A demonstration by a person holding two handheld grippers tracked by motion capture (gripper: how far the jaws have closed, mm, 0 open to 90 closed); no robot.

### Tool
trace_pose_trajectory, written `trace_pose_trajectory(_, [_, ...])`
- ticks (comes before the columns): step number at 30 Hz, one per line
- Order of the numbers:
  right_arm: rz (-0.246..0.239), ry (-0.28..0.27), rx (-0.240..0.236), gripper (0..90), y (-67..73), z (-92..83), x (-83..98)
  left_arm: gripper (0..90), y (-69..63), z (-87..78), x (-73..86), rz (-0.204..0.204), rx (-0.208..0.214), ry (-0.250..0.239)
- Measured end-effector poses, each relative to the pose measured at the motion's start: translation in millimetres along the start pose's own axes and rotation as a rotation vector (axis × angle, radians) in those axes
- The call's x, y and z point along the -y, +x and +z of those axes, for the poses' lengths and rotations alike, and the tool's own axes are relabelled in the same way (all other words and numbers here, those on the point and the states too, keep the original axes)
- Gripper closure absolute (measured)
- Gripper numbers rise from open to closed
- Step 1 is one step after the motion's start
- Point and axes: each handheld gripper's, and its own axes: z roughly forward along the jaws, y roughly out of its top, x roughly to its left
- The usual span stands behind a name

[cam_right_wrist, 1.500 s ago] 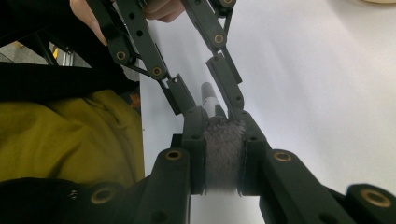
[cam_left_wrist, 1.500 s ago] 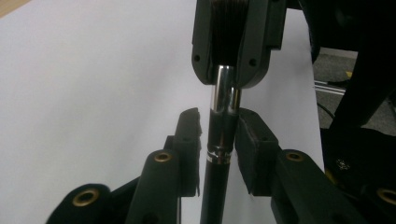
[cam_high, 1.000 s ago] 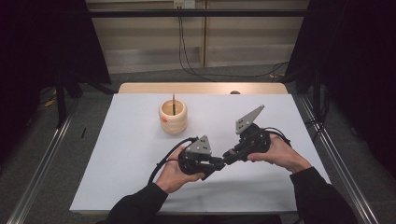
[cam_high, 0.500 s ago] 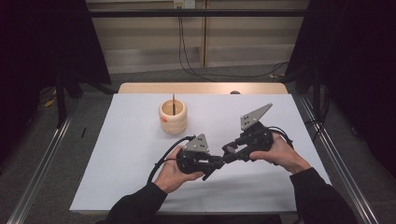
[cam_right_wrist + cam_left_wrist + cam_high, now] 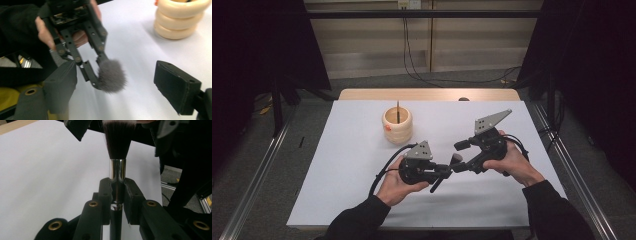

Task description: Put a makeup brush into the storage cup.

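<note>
Since the earlier frame the right gripper (image 5: 462, 156) has let go of the brush (image 5: 117, 167): its jaws have just been opening and now stand spread wide, one each side of the fluffy bristle head with nothing pressing on it. In the right gripper view the bristles (image 5: 111, 75) hang in the gap between those two black jaws, nearer the left one and touching neither. The left gripper (image 5: 443, 173) pinches the brush at its shiny metal collar, jaws pressed tight on it; in the left gripper view the collar rises straight out from between the jaw tips and the dark handle runs back down between them. Both grippers meet tip to tip over the white desk (image 5: 342, 165). Well beyond the jaws, toward the far side of the desk, stands a cream ribbed holder (image 5: 397, 125) with a thin stick upright in it.
</note>
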Motion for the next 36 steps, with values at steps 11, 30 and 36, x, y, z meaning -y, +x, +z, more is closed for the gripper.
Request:
trace_pose_trajectory(11, [0.006, -0.127, 0.111, 2.7, -1.0, -8.1, 3.6, 77.9, 2.4, -7.3, -0.3, -0.015, -0.043, -0.038])
trace_pose_trajectory(30, [0.022, -0.193, 0.251, 1.7, -0.8, -13.4, 17.8, 77.9, 4.9, -18.0, -0.6, -0.035, -0.086, -0.083])
trace_pose_trajectory(36, [0.028, -0.212, 0.335, 2.0, -2.7, -14.1, 24.8, 77.9, 6.7, -22.4, -0.5, -0.037, -0.111, -0.081])
